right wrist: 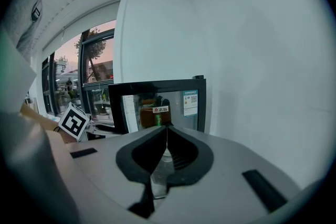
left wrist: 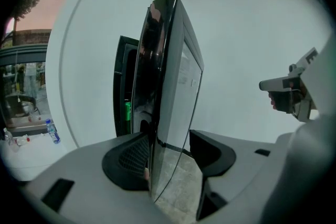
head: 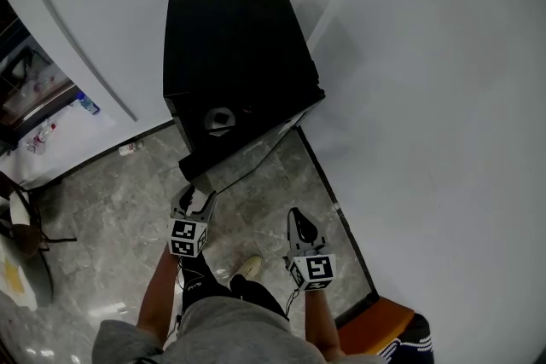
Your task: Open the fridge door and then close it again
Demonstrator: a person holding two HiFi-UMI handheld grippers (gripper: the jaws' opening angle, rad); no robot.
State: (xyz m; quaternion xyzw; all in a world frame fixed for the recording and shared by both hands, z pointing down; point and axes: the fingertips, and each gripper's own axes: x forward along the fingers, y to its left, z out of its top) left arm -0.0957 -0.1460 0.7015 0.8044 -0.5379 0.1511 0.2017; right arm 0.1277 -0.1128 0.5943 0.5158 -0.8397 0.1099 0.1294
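Note:
A black fridge stands against the white wall with its glass door swung partly out over the floor. My left gripper is at the door's free edge. In the left gripper view the door runs edge-on between the jaws of my left gripper, which is open: the left pad lies close to the dark front face and the right pad stands apart. A green can shows inside the fridge cabinet. My right gripper hangs to the right, shut and empty, facing the door glass.
The white wall runs close along the right. A plastic bottle and a small item lie on the floor at the left. A chair stands at the far left, an orange object at the bottom right, and a shoe between the grippers.

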